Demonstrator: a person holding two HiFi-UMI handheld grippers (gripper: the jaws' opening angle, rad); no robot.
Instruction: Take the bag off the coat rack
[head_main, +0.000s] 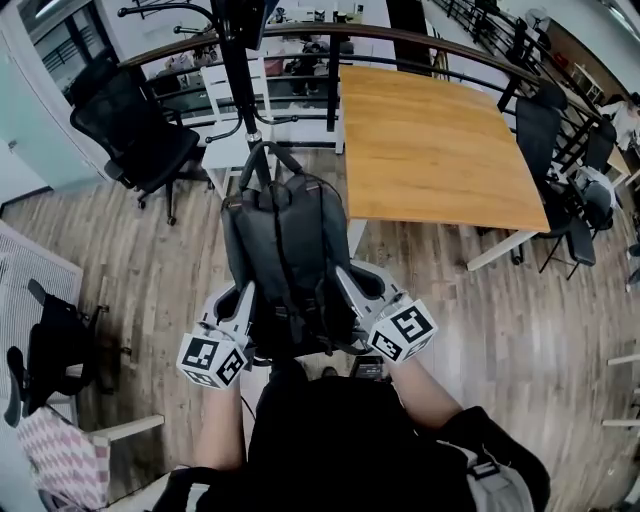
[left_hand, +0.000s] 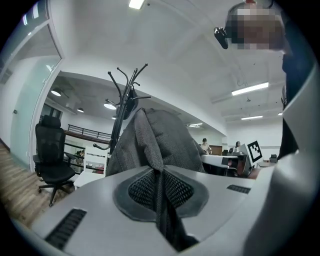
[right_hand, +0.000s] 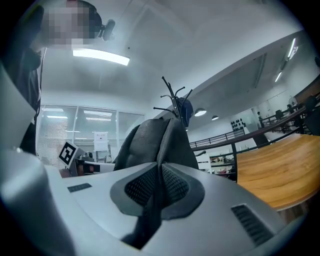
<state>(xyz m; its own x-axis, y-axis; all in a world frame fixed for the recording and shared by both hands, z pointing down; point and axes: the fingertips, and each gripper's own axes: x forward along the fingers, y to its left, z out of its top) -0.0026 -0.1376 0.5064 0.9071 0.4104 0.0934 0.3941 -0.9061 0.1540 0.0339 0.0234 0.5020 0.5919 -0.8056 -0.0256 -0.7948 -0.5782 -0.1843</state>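
Left hand-held gripper (head_main: 243, 302) and right hand-held gripper (head_main: 347, 285) pinch the bag (head_main: 290, 245).

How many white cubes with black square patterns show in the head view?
2. One patterned white cube rides the left gripper, lower left of the dark grey backpack; the other rides the right gripper, lower right of it. None looks hidden.
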